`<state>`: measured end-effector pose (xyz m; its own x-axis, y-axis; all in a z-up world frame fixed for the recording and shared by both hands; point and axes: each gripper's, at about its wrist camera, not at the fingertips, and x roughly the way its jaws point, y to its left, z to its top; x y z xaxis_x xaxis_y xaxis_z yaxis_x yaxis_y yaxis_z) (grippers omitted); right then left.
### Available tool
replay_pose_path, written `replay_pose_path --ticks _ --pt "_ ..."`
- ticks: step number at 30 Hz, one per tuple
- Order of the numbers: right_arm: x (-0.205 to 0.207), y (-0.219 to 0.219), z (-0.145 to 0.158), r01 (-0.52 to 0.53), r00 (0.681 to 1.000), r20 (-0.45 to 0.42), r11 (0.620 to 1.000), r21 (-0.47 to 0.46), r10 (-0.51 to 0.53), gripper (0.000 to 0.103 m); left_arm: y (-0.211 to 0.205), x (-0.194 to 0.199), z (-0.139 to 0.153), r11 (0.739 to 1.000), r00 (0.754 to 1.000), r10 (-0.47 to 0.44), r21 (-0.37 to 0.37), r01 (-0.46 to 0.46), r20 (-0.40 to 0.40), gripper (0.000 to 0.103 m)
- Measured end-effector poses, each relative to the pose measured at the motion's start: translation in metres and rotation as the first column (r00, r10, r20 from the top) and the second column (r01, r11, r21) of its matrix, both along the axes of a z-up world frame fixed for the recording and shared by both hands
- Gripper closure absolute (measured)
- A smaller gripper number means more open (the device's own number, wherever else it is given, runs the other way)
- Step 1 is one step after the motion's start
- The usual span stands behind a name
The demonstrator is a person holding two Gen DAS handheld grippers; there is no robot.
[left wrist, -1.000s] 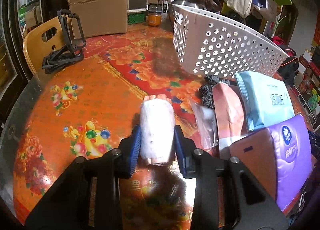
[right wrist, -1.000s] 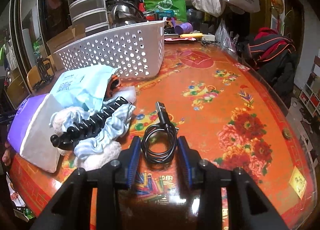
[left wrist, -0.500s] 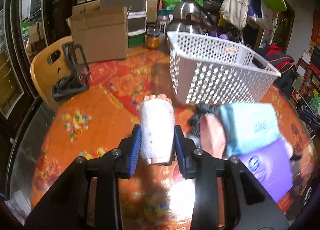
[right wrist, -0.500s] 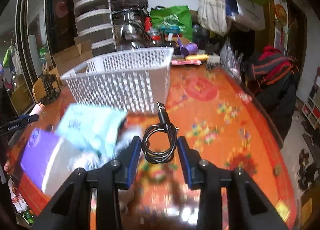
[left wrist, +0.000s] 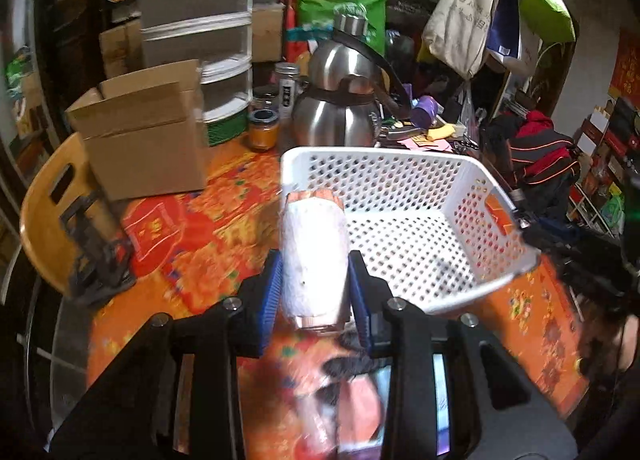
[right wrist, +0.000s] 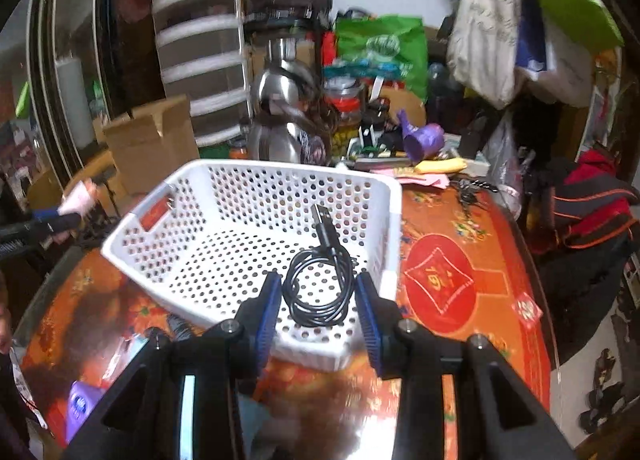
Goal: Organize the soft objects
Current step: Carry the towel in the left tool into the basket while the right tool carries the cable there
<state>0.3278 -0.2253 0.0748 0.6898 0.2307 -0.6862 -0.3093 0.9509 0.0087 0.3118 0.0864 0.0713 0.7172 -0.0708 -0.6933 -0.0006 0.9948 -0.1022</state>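
L gripper clamping white fuzzy roll by white basket, R gripper gripping coiled black cable over basket interior

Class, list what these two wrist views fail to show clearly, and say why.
- Pile of soft items, left wrist view: blurred, hidden behind the left tongs.
- Purple pack, right wrist view: blurred, hidden behind the right tongs.
- White roll: underside hidden.
- Basket label: too small.
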Motion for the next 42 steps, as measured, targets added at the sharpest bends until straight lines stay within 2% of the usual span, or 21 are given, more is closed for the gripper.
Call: replay_pose_path --ticks 5,8,11,13,21,31,33,34,35,36,39,42 --pt "0.044 0.018 -0.010 -0.008 0.998 -0.065 0.999 -0.035 0.006 0.066 -0.027 0.072 0.007 0.999 0.994 -0.030 0.033 0.033 -0.103 0.073" --pt "0.063 0.027 -0.022 0.001 0.994 -0.107 0.995 -0.096 -0.012 0.066 -0.042 0.106 -0.007 0.998 0.985 -0.023 0.061 0.034 -0.172 0.073" --pt "0.078 0.030 -0.037 -0.007 0.985 -0.172 0.996 -0.090 -0.008 0.066 -0.052 0.130 -0.023 0.996 0.974 -0.015 0.084 0.035 -0.225 0.073" --pt "0.085 0.037 -0.046 -0.018 0.982 -0.191 0.990 -0.139 -0.008 0.066 -0.062 0.144 -0.033 0.994 0.968 -0.011 0.106 0.039 -0.252 0.073" --pt "0.091 0.048 -0.061 -0.003 0.976 -0.216 0.982 -0.186 -0.038 0.066 -0.075 0.159 -0.068 0.988 0.944 -0.001 0.144 0.052 -0.331 0.073" --pt "0.090 0.048 -0.059 0.009 0.978 -0.202 0.984 -0.179 -0.046 0.066 -0.068 0.156 -0.077 0.992 0.943 0.002 0.123 0.041 -0.333 0.072" --pt "0.088 0.046 -0.055 0.016 0.982 -0.182 0.984 -0.177 -0.049 0.062 -0.065 0.154 -0.074 0.995 0.947 -0.006 0.097 0.040 -0.320 0.064" --pt "0.087 0.045 -0.053 0.019 0.984 -0.173 0.984 -0.177 -0.050 0.055 -0.064 0.152 -0.072 0.996 0.951 -0.022 0.075 0.047 -0.308 0.060" --pt "0.085 0.044 -0.050 0.022 0.986 -0.161 0.984 -0.175 -0.051 0.044 -0.064 0.150 -0.070 0.996 0.954 -0.030 0.071 0.053 -0.299 0.050" --pt "0.083 0.043 -0.047 0.027 0.987 -0.149 0.984 -0.175 -0.054 0.040 -0.065 0.149 -0.069 0.996 0.955 -0.029 0.077 0.054 -0.294 0.040" --pt "0.077 0.033 -0.036 0.048 0.991 -0.120 0.991 -0.126 -0.064 0.037 -0.066 0.138 -0.060 0.994 0.969 -0.025 0.096 0.050 -0.246 0.024" --pt "0.069 0.021 -0.025 0.068 0.993 -0.089 0.993 -0.094 -0.076 0.028 -0.061 0.124 -0.043 0.995 0.984 -0.007 0.100 0.025 -0.176 0.013"
